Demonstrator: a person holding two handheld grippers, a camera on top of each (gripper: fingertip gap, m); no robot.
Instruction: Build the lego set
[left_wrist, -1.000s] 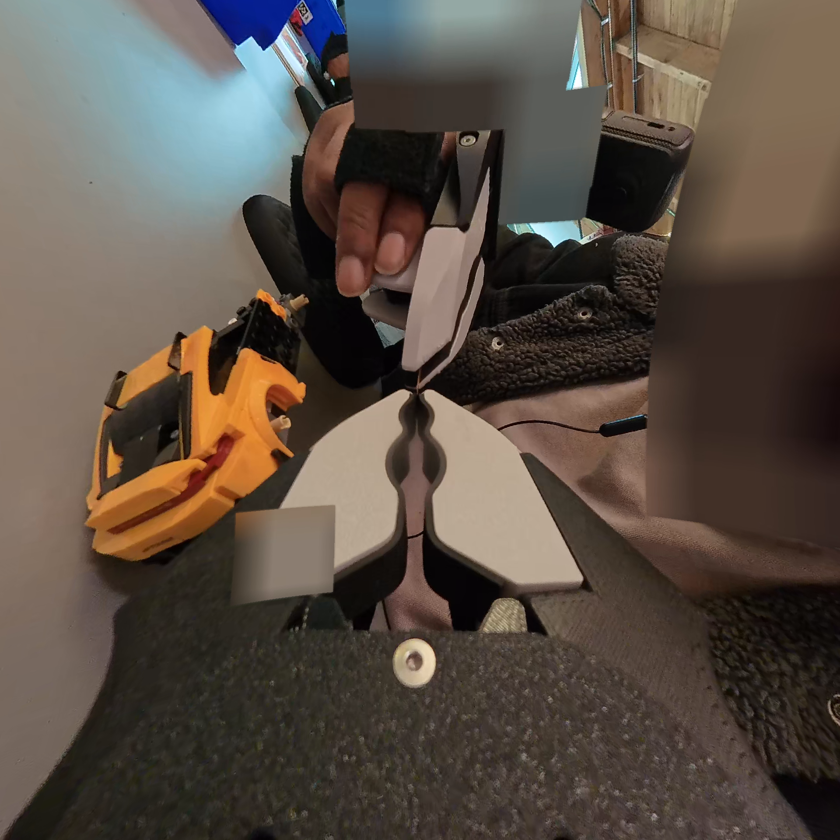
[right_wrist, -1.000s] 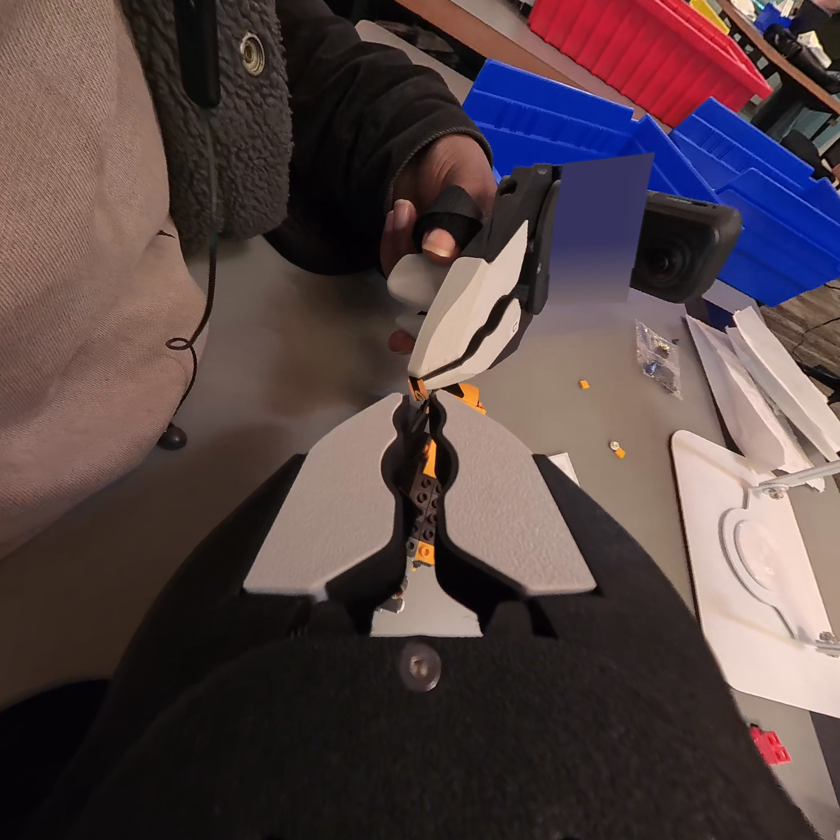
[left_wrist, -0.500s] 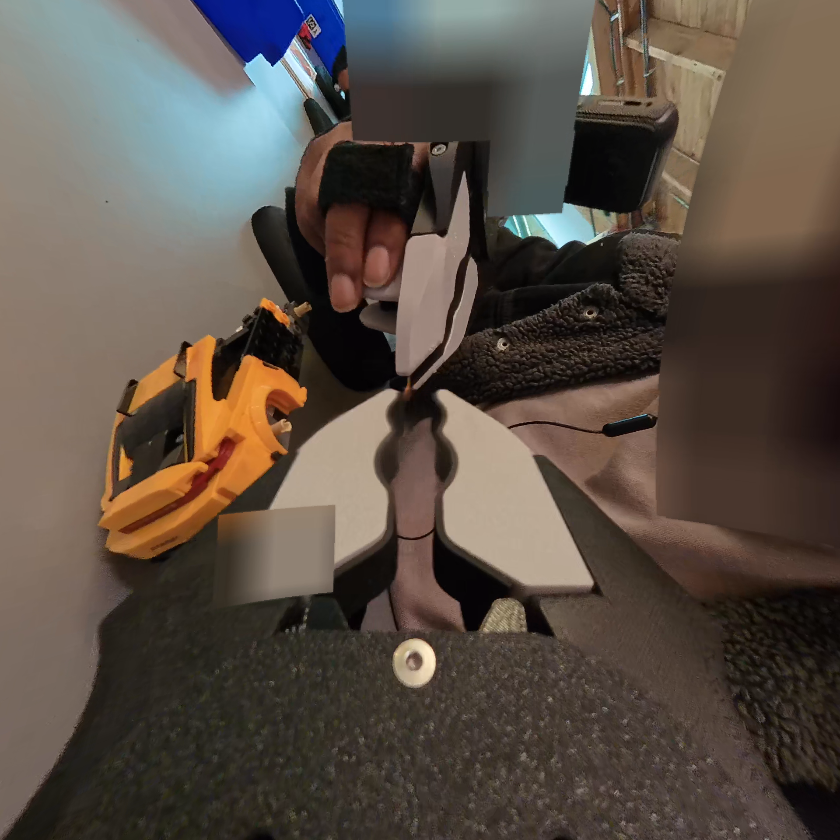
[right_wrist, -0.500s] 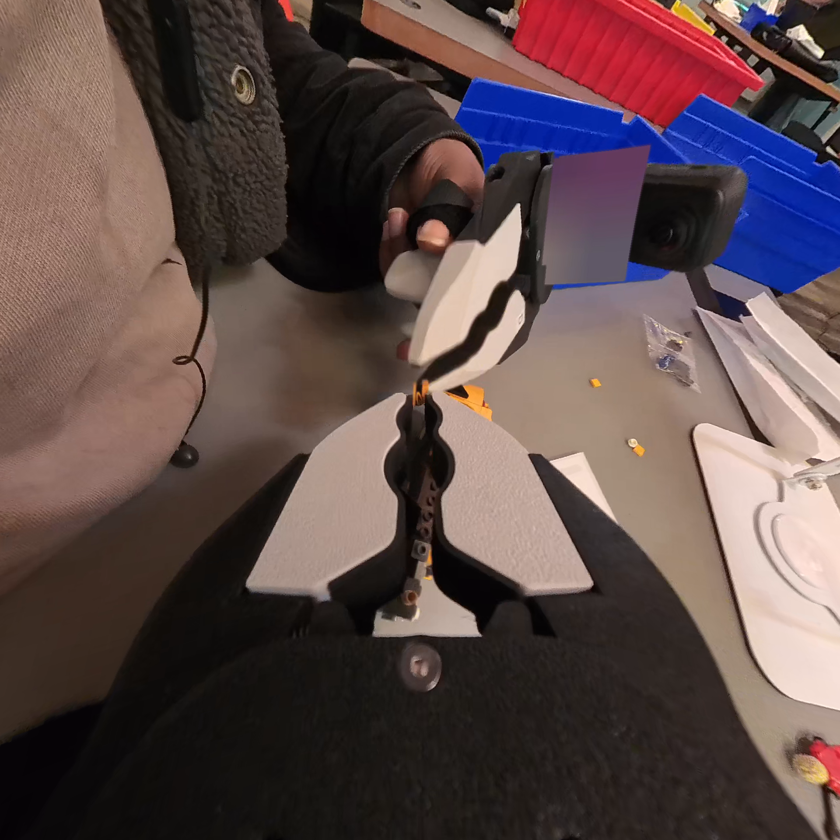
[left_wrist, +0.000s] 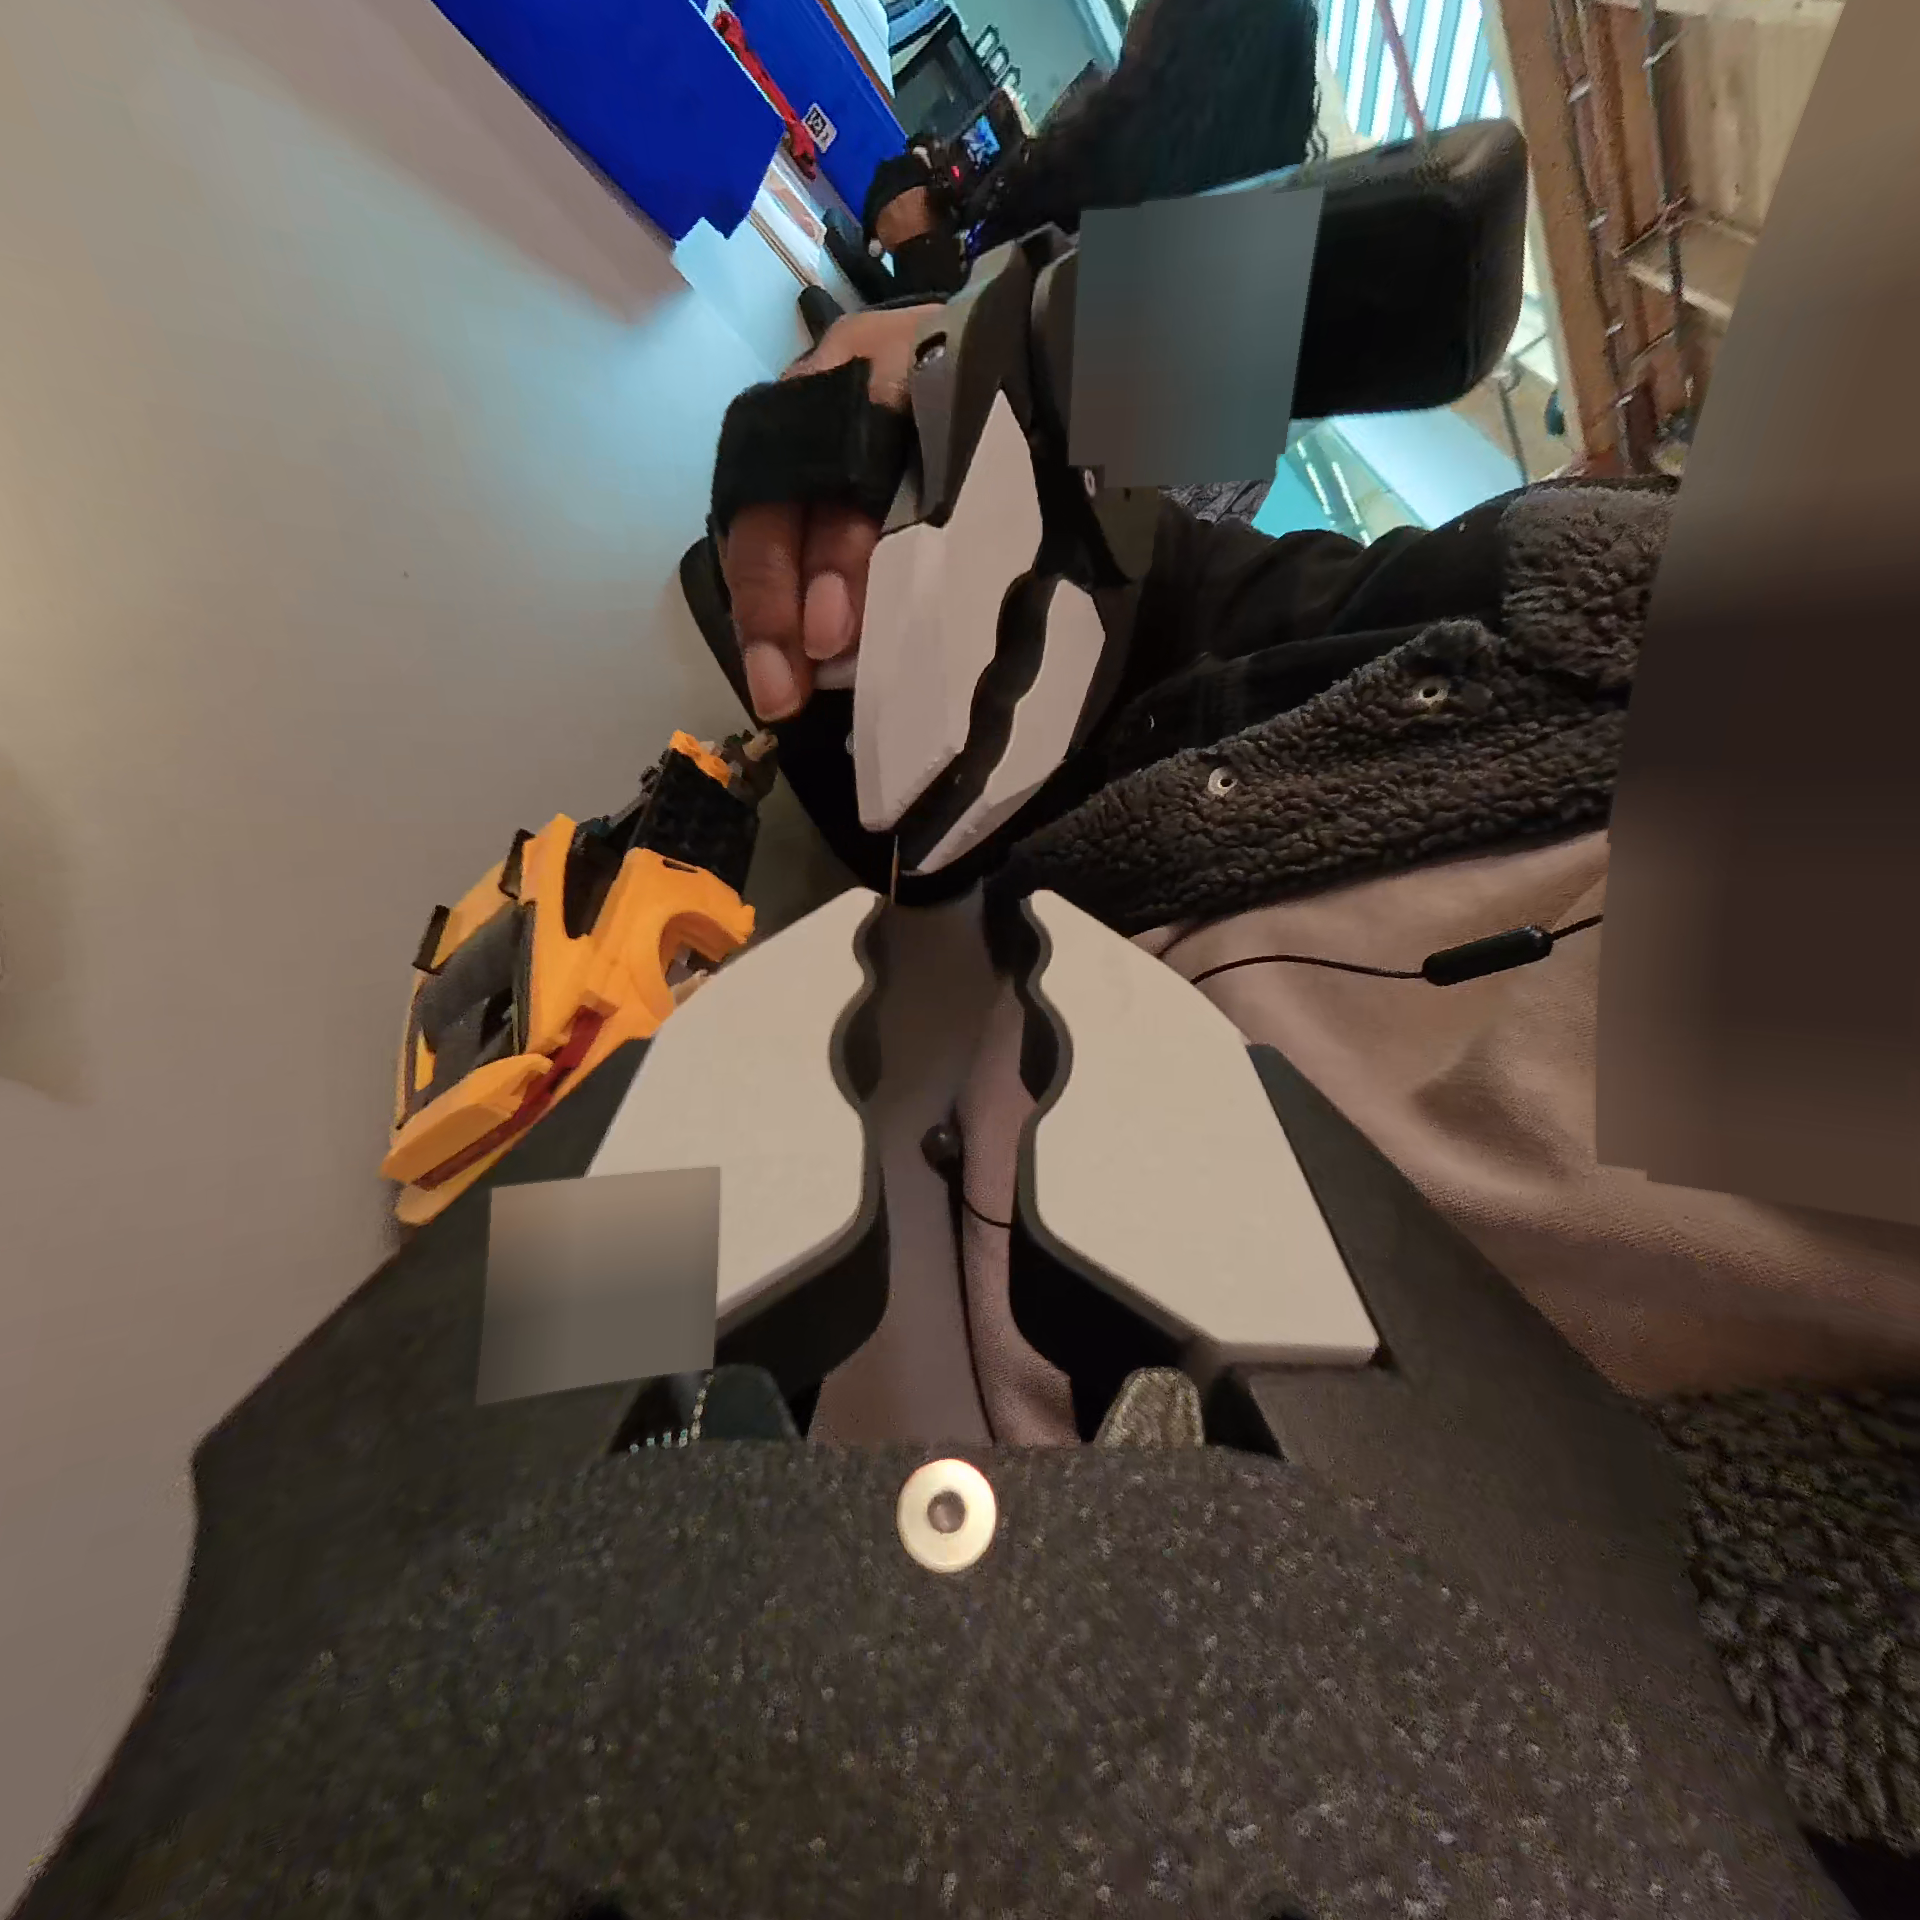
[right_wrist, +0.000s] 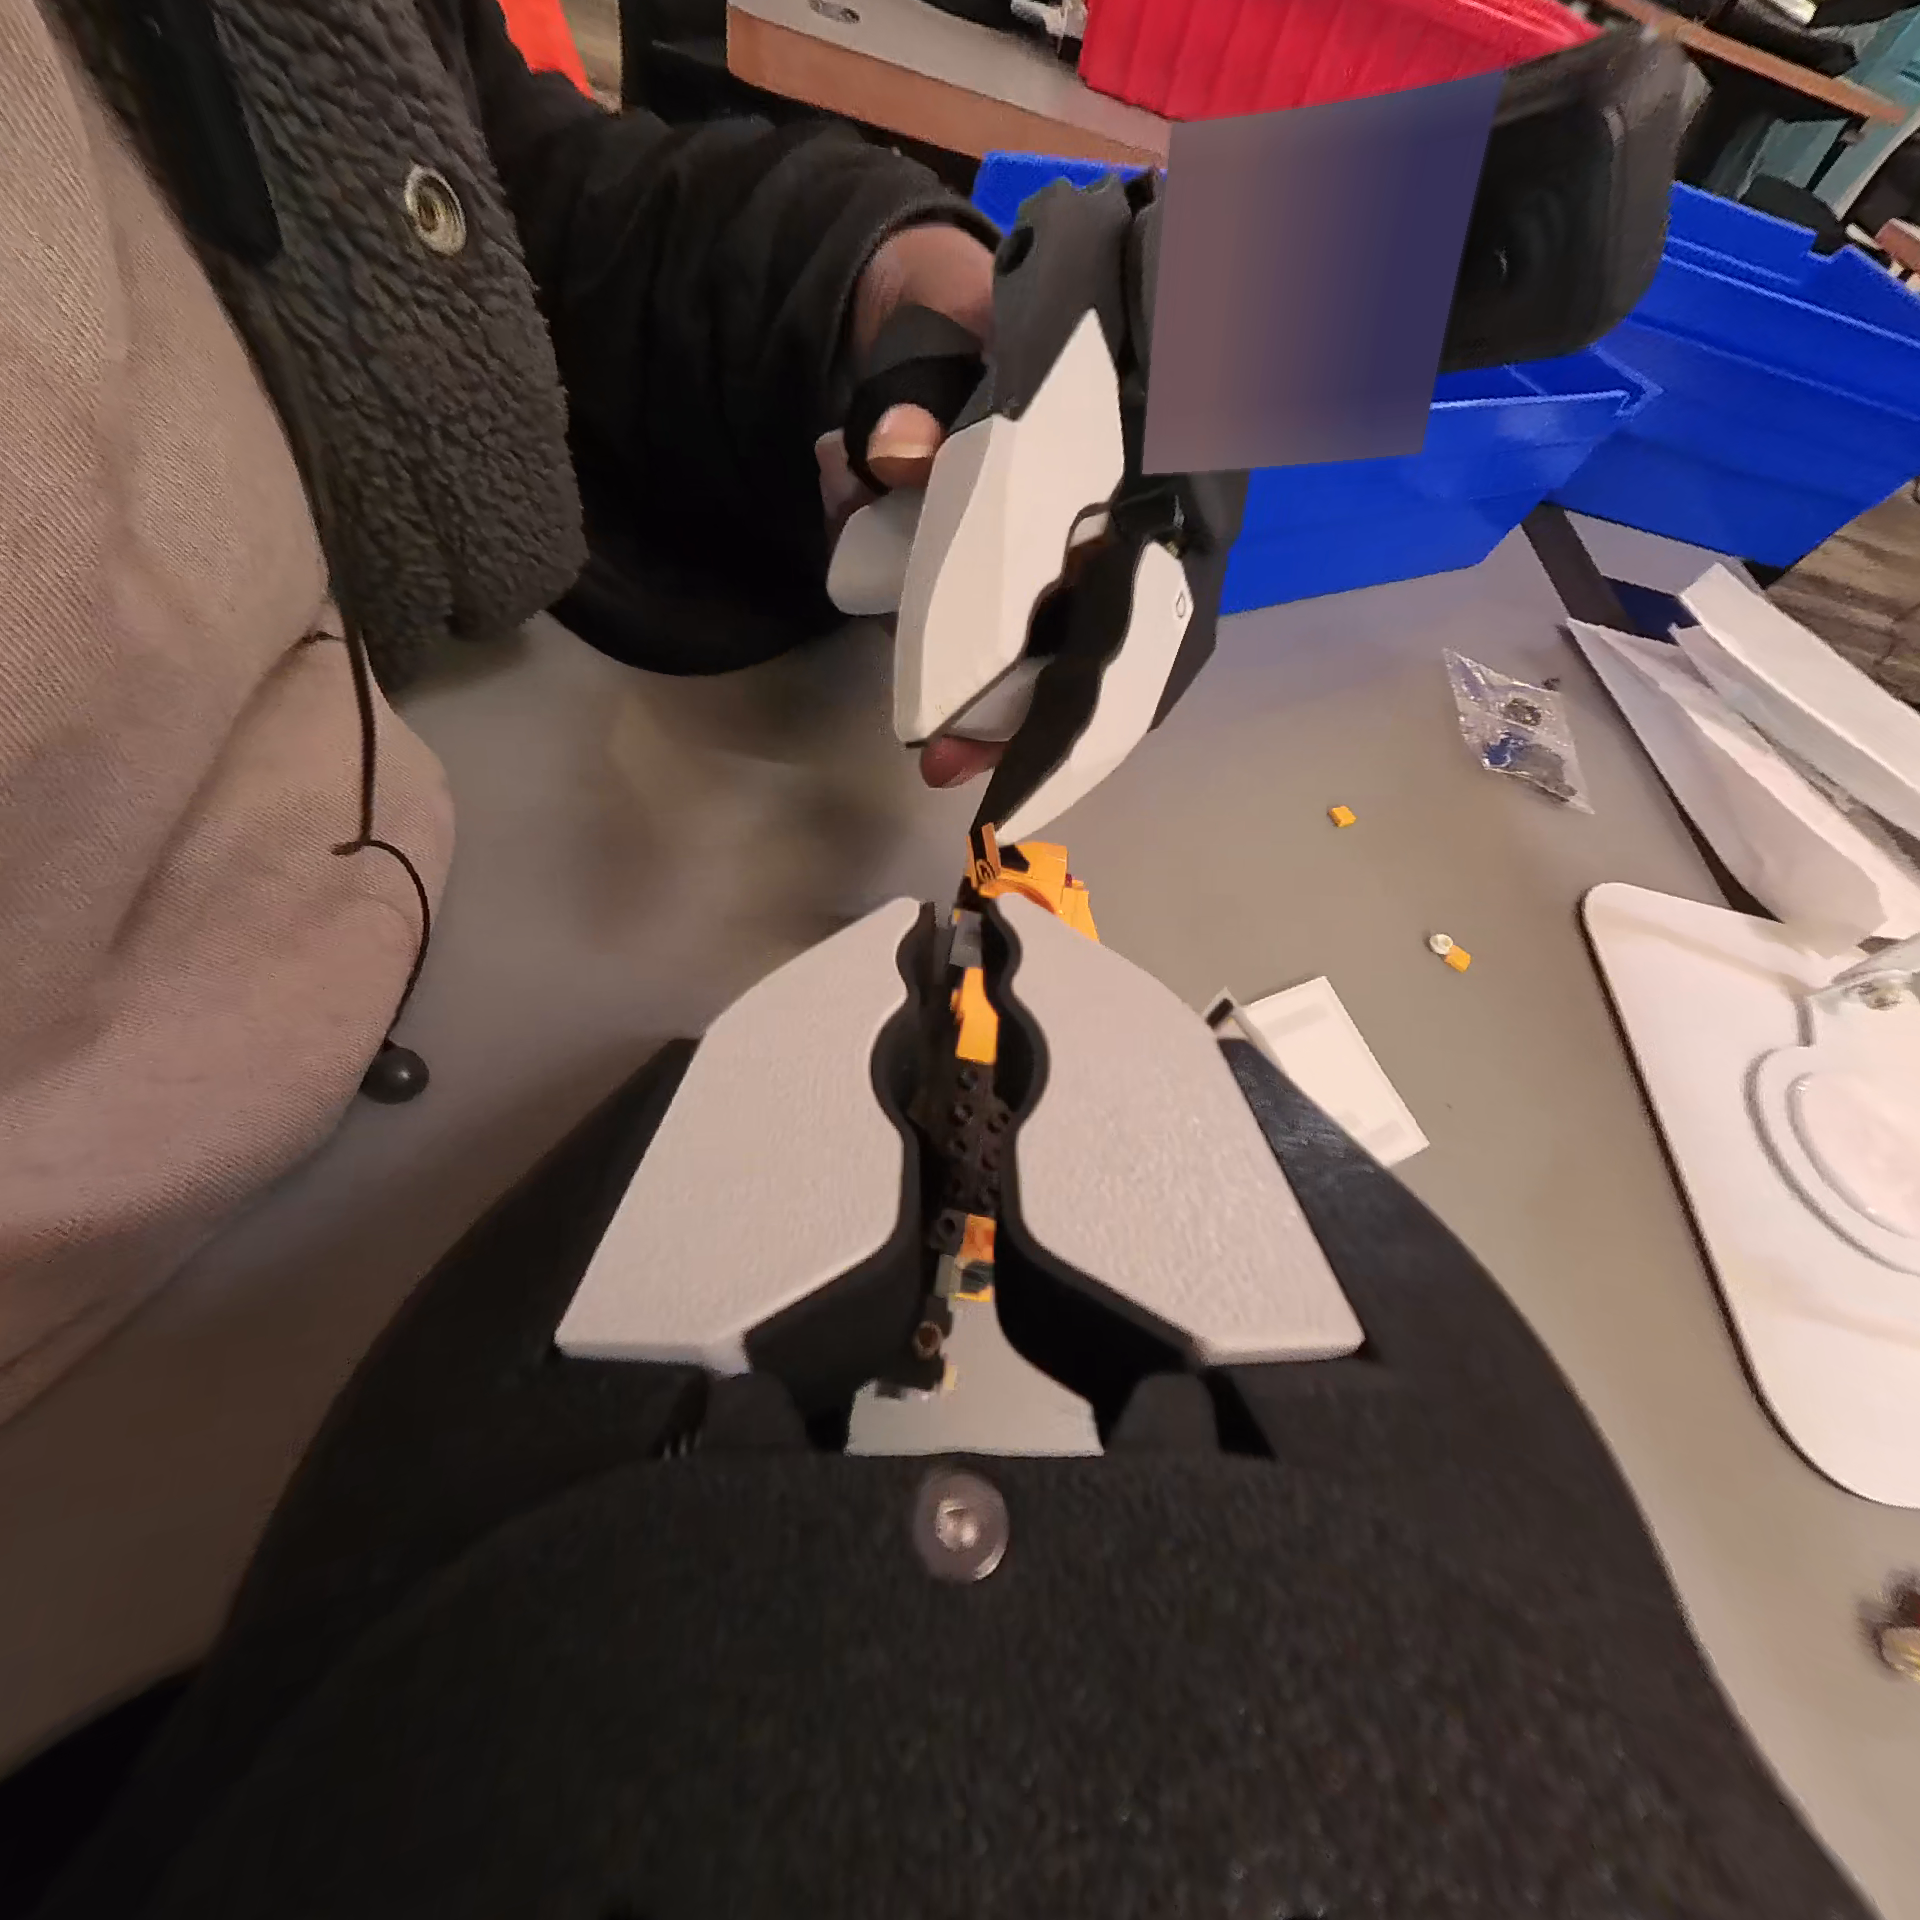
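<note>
Left wrist view: my left gripper (left_wrist: 940, 914) had spread apart from the pinch it held a moment earlier, and nothing sat between its fingers now. The right gripper (left_wrist: 902, 854) hung just beyond my tips, and the orange brick car (left_wrist: 551, 997) lay on the tabletop (left_wrist: 260, 623) to one side.

Right wrist view: my right gripper (right_wrist: 961, 920) stayed clamped on a thin orange-and-black brick strip (right_wrist: 971, 1101), which ran back between the fingers. The left gripper (right_wrist: 987, 821) hovered just past the strip's far end, so the strip seemed left to my right gripper alone.

no writing can be read; a small tag (left_wrist: 820, 127) on the blue bins (left_wrist: 644, 114) bears marks, too small to make out
</note>
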